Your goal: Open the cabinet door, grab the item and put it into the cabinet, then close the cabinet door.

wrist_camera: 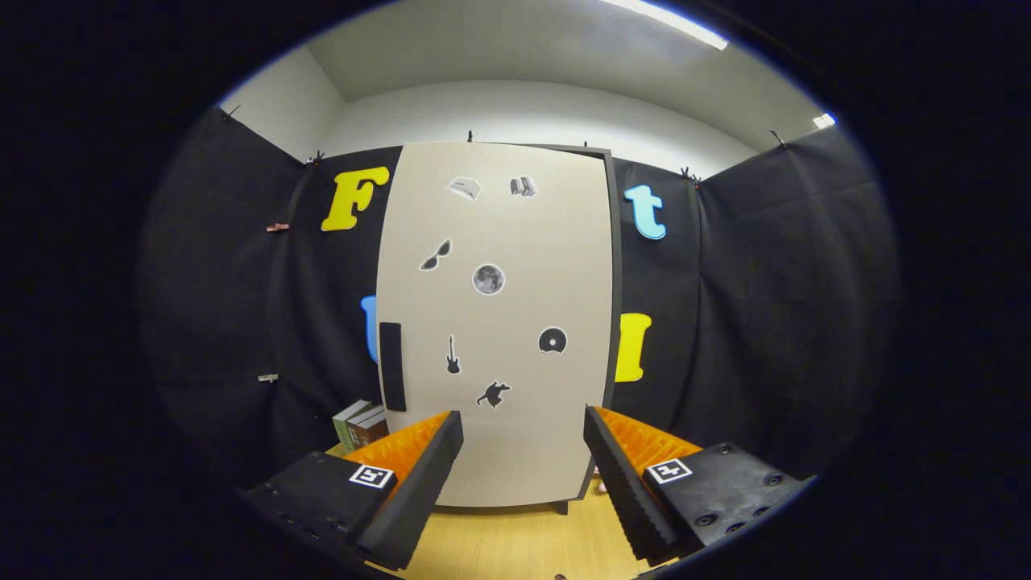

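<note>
Booth walled with black cloth under a white ceiling, wooden tabletop at the bottom of the frame. In the centre, standing on that tabletop, a small cabinet with its beige door shut flat against the dark frame, decorated with little stickers: sunglasses, a moon, a guitar, a disc, an animal figure. On the left edge of the door, lower half, a dark vertical handle, probably placed there so that the door swings from hinges on the right side. At lower left, just beside the cabinet and behind the left finger, a small pile of boxes or books, green and brown, most likely the item to be stored, lying outside the cabinet. Gripper at the bottom centre, fingers wide apart, holding nothing, pointed straight at the door and near to it. Such a scene fits two stages: door shut before the item goes in, or door shut again with some other item already inside; impossible to decide, interior hidden. Small pinkish thing at the cabinet's lower right corner, too small to identify.
</note>
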`<state>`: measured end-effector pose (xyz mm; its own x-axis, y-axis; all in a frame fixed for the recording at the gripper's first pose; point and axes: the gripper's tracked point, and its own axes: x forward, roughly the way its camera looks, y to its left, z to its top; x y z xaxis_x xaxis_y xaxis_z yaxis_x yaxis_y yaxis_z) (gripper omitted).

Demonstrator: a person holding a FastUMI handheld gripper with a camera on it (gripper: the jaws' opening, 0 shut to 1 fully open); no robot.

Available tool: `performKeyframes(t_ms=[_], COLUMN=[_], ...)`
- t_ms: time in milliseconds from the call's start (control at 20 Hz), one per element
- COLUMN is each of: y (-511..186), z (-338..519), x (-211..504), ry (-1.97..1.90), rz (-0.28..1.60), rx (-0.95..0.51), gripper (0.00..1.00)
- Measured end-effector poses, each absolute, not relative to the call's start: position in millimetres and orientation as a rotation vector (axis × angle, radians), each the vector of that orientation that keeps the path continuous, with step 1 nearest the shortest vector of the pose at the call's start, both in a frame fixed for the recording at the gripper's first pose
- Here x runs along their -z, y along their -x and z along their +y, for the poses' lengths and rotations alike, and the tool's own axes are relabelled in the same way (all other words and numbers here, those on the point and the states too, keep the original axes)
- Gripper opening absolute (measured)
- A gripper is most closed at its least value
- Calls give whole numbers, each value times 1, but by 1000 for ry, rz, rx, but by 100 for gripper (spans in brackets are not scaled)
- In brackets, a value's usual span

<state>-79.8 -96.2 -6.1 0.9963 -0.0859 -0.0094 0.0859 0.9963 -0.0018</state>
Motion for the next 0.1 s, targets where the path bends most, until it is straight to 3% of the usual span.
performKeyframes(t_ms=[100], y=[78], z=[-96], x=[9], ry=[1], rz=[18], rx=[83], gripper=[98])
